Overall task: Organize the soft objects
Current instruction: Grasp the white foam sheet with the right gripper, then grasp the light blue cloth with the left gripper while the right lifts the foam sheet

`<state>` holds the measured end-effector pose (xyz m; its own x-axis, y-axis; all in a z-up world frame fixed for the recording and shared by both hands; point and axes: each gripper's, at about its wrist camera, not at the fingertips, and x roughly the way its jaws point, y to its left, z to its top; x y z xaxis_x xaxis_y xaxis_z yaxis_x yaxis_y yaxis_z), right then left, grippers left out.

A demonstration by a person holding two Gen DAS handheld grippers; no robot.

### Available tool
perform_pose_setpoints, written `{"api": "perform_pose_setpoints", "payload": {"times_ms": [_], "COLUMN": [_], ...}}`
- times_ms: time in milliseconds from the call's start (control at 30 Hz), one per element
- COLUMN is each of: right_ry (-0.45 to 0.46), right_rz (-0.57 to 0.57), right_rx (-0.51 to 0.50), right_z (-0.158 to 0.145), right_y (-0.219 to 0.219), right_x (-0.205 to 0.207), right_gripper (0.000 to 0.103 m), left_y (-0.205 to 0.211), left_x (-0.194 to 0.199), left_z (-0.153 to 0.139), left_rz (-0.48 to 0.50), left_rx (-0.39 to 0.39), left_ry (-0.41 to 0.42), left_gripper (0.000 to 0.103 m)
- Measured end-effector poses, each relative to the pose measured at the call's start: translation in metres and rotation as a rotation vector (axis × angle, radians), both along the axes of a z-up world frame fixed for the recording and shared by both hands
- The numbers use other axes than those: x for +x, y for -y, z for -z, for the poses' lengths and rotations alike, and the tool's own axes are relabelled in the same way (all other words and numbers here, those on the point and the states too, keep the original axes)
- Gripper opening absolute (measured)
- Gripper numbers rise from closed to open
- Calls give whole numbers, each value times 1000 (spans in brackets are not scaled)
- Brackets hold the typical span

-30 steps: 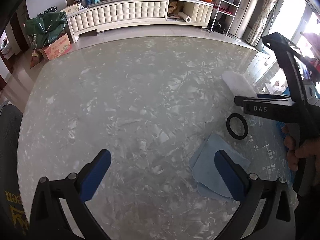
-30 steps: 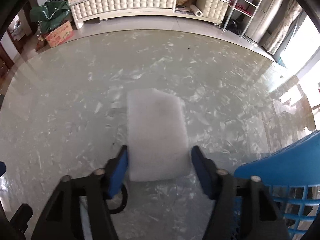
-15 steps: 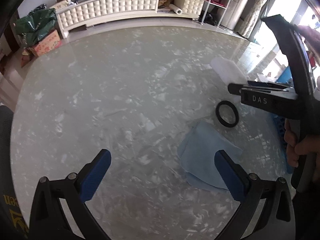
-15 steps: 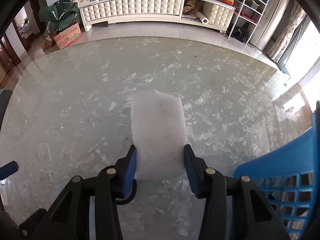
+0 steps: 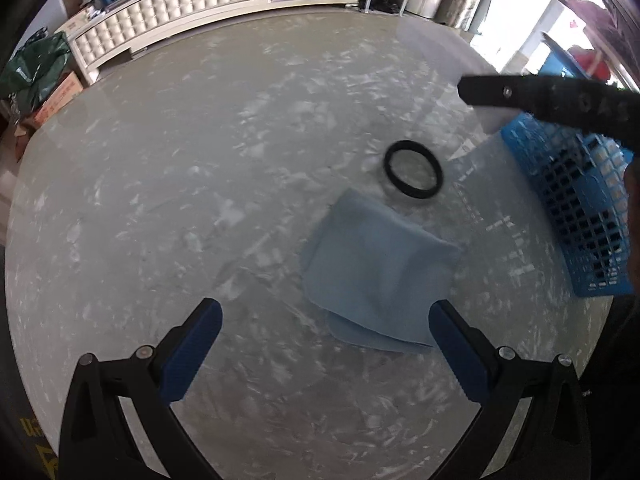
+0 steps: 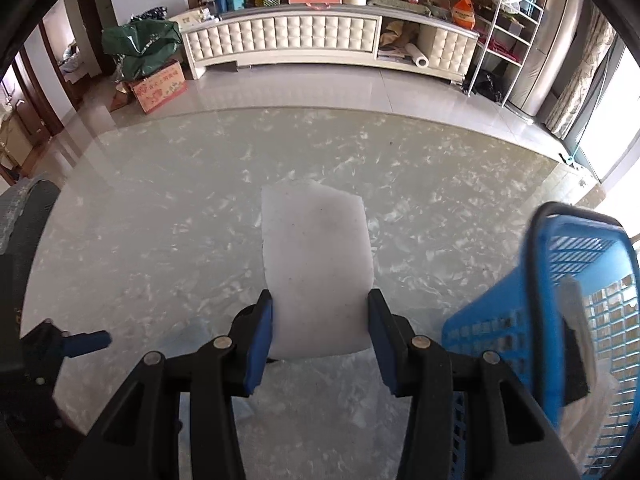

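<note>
While the right claw (image 6: 320, 334) pinches the near end of a white foam pad (image 6: 316, 264) between its blue pads, the rest of the pad juts forward toward 12 o'clock above the glossy marbled tabletop (image 6: 168, 216). At 3 to 4 o'clock in the right wrist view a blue plastic basket (image 6: 532, 308) with lattice walls stands just beside the claw, its rim rising close to the right finger. At 8 o'clock the tip of the left claw shows as a small blue pad on black arms.

From the left wrist view, the left claw (image 5: 324, 344) is spread wide and grips nothing. A folded light-blue cloth (image 5: 380, 268) lies flat on the tabletop between the fingers and a little ahead, nearer the right finger, whose tip overlaps the cloth's near corner in the picture; whether they touch I cannot tell. Just beyond the cloth at 1 o'clock lies a black ring (image 5: 413, 175), close to the cloth's far corner but apart from it. The basket (image 5: 576, 216) sits at 3 o'clock, well right of the cloth, and the black body of the right claw crosses above it at 2 o'clock, hiding part of its far rim.

Beyond the tabletop, across a tiled floor, a long cream tufted cabinet (image 6: 304, 42) runs along the wall, with a cardboard box (image 6: 160, 86) and a green bag (image 6: 140, 46) at 11 o'clock and a white wire rack (image 6: 504, 36) at 1 o'clock.
</note>
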<state>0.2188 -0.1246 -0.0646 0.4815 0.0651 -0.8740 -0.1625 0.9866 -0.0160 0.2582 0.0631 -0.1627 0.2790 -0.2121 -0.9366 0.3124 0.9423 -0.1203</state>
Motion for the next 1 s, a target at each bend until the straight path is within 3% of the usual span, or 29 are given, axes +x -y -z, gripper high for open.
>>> {"api": "perform_pose_setpoints", "payload": {"times_ms": [233,400,700,1000], "right_ry": [53,94,91,59], "right_rz": [-30,-39,-30,30], "right_rx": [12,22,7,27], "right_z": [-33,-60,-64,-54], "right_y": [7,24,61,90], "right_x": [-14,-29,-52,-60], "right_gripper": [43,43,44,44], "left_y": [30,36,50,74], "left_x": [-9,-4,-1,-3], "left_z": [4,14,23,21], "left_rz": [83,83,118,182], "left_rx": [36,64,84,103], "left_ry": [17,0,-1,21], "left_gripper": [103,103,101,64]}}
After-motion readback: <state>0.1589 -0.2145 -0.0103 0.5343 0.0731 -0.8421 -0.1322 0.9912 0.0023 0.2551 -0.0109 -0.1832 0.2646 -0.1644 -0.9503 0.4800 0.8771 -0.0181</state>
